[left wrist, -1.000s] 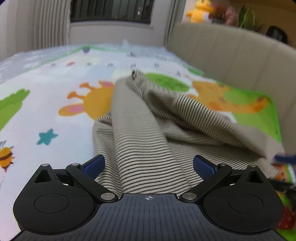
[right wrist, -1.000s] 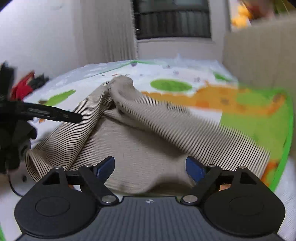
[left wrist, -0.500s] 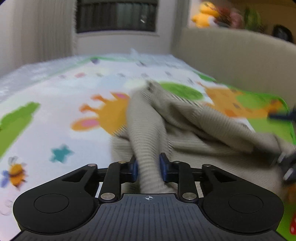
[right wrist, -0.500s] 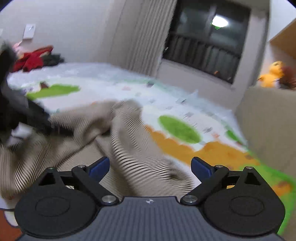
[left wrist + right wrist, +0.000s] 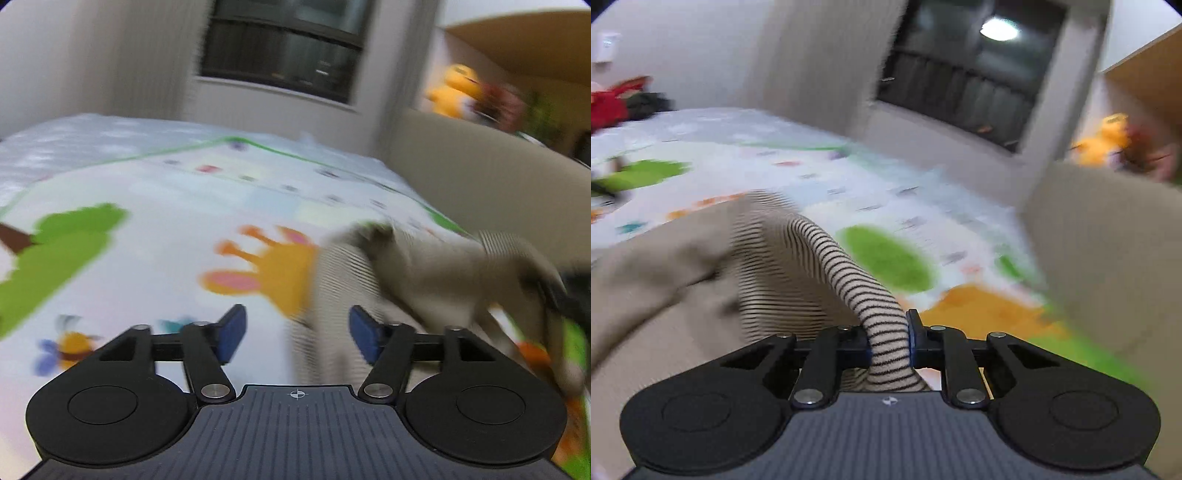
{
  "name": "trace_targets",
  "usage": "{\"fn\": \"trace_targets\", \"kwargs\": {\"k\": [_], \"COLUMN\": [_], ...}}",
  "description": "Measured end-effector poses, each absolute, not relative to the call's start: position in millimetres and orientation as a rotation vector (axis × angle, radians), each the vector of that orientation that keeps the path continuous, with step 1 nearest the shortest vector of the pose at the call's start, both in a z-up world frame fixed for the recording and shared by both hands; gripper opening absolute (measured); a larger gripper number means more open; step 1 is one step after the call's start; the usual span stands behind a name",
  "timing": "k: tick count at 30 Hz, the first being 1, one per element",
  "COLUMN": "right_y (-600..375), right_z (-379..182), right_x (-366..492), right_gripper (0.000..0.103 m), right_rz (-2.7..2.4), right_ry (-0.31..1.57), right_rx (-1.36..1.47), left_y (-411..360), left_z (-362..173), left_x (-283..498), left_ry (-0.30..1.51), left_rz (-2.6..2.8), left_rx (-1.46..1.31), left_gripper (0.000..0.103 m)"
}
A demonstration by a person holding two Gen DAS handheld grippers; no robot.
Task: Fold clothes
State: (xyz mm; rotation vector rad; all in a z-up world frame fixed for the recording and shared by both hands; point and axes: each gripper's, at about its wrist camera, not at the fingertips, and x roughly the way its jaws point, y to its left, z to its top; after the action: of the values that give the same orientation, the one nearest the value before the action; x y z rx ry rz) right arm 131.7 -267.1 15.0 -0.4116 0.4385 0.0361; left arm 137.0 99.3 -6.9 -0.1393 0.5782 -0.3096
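A: Where's the beige knit garment with thin dark stripes (image 5: pixel 798 266)?

B: Bunched in a heap on the colourful cartoon-printed play mat (image 5: pixel 155 236), toward the mat's right edge, close to the beige padded wall (image 5: pixel 480 158) that runs along that side. One rolled band of it rises off the heap into the right gripper (image 5: pixel 888 347).

A: So the right gripper has it?

B: Yes, its jaws have just been closing and now clamp the striped band between the blue pads (image 5: pixel 911 332); cloth bulges out above and below the pinch.

A: And the left gripper (image 5: pixel 295 334)?

B: Its jaws have just been opening and stand apart. The garment's left border (image 5: pixel 328 295) lies ahead, in the gap nearer the right pad, but neither pad presses on it, so it is let go.

A: Anything around?

B: A dark window (image 5: pixel 284 51) with curtains at the far end, a yellow plush toy (image 5: pixel 452 90) on the ledge above the padded wall, and red and dark clothes (image 5: pixel 617 103) beyond the mat's far left corner. Everything is motion-blurred
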Motion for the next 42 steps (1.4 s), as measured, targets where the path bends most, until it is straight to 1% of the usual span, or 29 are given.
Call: {"fn": "trace_targets", "kwargs": {"k": [2,3,4,5,6,7,8,11,15,16,18,19,20,25,26,27,29,31,36,40,41,42], "right_y": [-281,-289,-297,-305,-310,-312,-311,-298,-251,-235,-203,-190,-178,-132,-126,-121,-113,-103,-70,-35,-29,-22], "right_z": [19,21,25,29,33,35,37,35,15,8,-3,-8,-12,-33,-36,-37,-33,-20,20,56,65,73], "right_x": [145,148,148,145,142,137,132,118,107,107,105,106,107,127,129,128,126,127,154,194,203,211], "right_gripper": [0.016,0.016,0.017,0.024,0.030,0.039,0.041,0.041,0.043,0.043,0.049,0.058,0.063,0.067,0.066,0.064,0.023,0.011,0.008,0.008,0.014,0.016], "right_rz": [-0.095,-0.133,-0.142,-0.135,-0.127,-0.111,-0.090,0.083,0.363,0.415,0.493,0.523,0.546,0.557,0.545,0.542,0.584,0.625,0.703,0.735,0.742,0.749], "right_ry": [0.408,0.409,0.416,0.423,0.430,0.438,0.449,0.541,0.703,0.739,0.788,0.802,0.811,0.918,0.930,0.931,0.923,0.909,0.851,0.690,0.644,0.598], "right_rx": [-0.457,-0.444,-0.401,-0.346,-0.295,-0.251,-0.209,-0.052,0.074,0.090,0.093,0.078,0.057,0.027,0.016,-0.003,-0.035,-0.060,-0.036,0.039,0.069,0.098], "left_y": [89,85,83,82,84,85,86,94,102,104,109,111,115,134,139,143,156,173,223,250,253,256], "left_z": [-6,-5,-3,-2,-2,-1,-1,-6,-13,-12,-11,-10,-10,-8,-8,-8,-8,-8,0,9,10,12], "left_x": [130,126,123,121,121,122,122,130,135,135,133,134,133,130,129,128,126,121,105,90,88,86], "left_ry": [0.573,0.571,0.564,0.555,0.552,0.550,0.547,0.569,0.588,0.589,0.586,0.584,0.581,0.569,0.565,0.561,0.544,0.516,0.438,0.381,0.375,0.369], "left_rz": [-0.343,-0.359,-0.364,-0.363,-0.352,-0.342,-0.331,-0.275,-0.230,-0.223,-0.214,-0.210,-0.203,-0.190,-0.190,-0.190,-0.189,-0.169,-0.104,-0.056,-0.050,-0.044], "left_rx": [-0.127,-0.121,-0.119,-0.115,-0.111,-0.107,-0.103,-0.115,-0.130,-0.129,-0.121,-0.119,-0.119,-0.147,-0.157,-0.167,-0.203,-0.263,-0.445,-0.522,-0.528,-0.533], "left_gripper": [0.083,0.085,0.090,0.095,0.096,0.096,0.097,0.097,0.098,0.098,0.099,0.100,0.100,0.102,0.103,0.103,0.103,0.103,0.103,0.103,0.103,0.103]}}
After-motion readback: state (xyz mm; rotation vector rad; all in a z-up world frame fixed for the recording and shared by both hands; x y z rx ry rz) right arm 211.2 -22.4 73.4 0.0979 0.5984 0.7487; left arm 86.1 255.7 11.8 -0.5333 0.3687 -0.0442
